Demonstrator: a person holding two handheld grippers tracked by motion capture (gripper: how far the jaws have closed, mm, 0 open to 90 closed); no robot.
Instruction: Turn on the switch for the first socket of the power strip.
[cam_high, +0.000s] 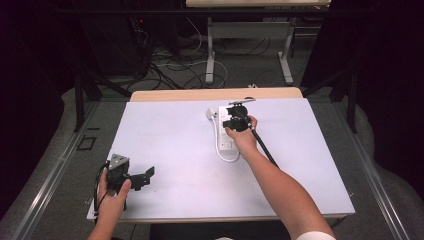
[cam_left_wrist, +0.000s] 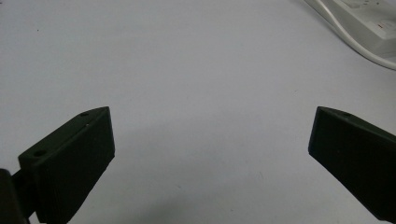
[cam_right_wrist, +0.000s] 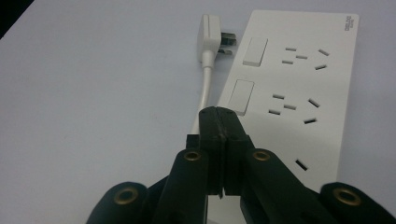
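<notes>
A white power strip (cam_high: 226, 145) (cam_right_wrist: 299, 79) with several sockets and rocker switches lies flat at the table's back middle. Its own white plug (cam_high: 210, 114) (cam_right_wrist: 208, 32) rests unplugged just left of it, and its cable (cam_right_wrist: 205, 88) runs along that edge. My right gripper (cam_high: 238, 111) (cam_right_wrist: 219, 112) hovers over the strip's left edge beside a switch; its jaws press together with nothing between them. My left gripper (cam_high: 145, 176) (cam_left_wrist: 210, 121) rests near the front left corner, its jaws wide open and empty. A corner of the strip (cam_left_wrist: 369, 18) shows in the left gripper view.
The white tabletop (cam_high: 170, 140) stretches bare between the two hands. Beyond its far wooden edge (cam_high: 215, 94) the floor holds loose cables and the legs of another table (cam_high: 210, 60).
</notes>
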